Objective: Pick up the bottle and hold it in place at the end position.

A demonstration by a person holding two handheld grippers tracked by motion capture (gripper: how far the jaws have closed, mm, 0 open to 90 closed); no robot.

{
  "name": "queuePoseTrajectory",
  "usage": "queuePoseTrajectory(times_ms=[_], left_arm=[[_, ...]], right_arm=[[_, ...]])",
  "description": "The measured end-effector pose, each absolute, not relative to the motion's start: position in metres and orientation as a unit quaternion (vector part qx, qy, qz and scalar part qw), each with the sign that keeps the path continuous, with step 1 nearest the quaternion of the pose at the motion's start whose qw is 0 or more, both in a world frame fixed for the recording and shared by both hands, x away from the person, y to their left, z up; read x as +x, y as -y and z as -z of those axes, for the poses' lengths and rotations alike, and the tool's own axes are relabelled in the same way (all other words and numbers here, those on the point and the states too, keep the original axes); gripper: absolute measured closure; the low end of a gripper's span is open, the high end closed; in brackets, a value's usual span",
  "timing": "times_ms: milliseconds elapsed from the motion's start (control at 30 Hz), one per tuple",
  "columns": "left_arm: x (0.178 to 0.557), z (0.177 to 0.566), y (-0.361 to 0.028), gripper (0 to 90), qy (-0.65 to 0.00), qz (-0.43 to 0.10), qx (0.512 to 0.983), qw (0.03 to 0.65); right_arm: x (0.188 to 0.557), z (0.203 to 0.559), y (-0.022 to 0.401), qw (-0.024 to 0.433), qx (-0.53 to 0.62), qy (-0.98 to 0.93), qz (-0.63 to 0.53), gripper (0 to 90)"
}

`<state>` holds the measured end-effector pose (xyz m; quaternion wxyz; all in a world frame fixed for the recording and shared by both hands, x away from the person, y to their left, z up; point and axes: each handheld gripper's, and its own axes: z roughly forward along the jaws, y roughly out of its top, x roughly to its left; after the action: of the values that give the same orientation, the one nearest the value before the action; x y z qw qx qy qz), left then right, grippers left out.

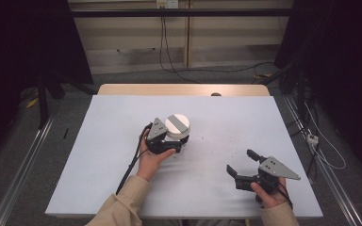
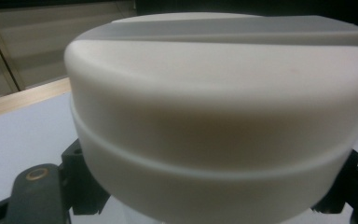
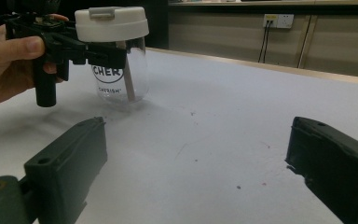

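Note:
A clear jar with black lettering and a white lid stands left of the table's middle. The lid has a grey band across its top. My left gripper is shut on the jar just under the lid, and its black fingers show on both sides below the lid's rim. From the right gripper view, the left gripper and the hand that holds it reach the jar from the left. My right gripper rests low near the table's front right, open, with bare tabletop between its jaws.
The table has a white cover with small dark specks near its middle. A wooden edge runs along the far side. Cables lie on the floor beyond, and metal rails run beside the table.

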<state>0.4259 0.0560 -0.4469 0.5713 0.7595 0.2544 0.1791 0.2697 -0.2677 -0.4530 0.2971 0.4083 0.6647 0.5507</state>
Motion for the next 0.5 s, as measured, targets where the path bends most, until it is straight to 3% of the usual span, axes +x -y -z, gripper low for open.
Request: queuePoseTrajectory(times_ms=[500], left_arm=[[0.4352, 0.4476, -0.0460, 18.4, -0.256, -0.183, 0.759, 0.571]], right_arm=[[0.2703, 0.4535, 0.2680, 0.297, 0.409, -0.665, -0.550, 4.9]])
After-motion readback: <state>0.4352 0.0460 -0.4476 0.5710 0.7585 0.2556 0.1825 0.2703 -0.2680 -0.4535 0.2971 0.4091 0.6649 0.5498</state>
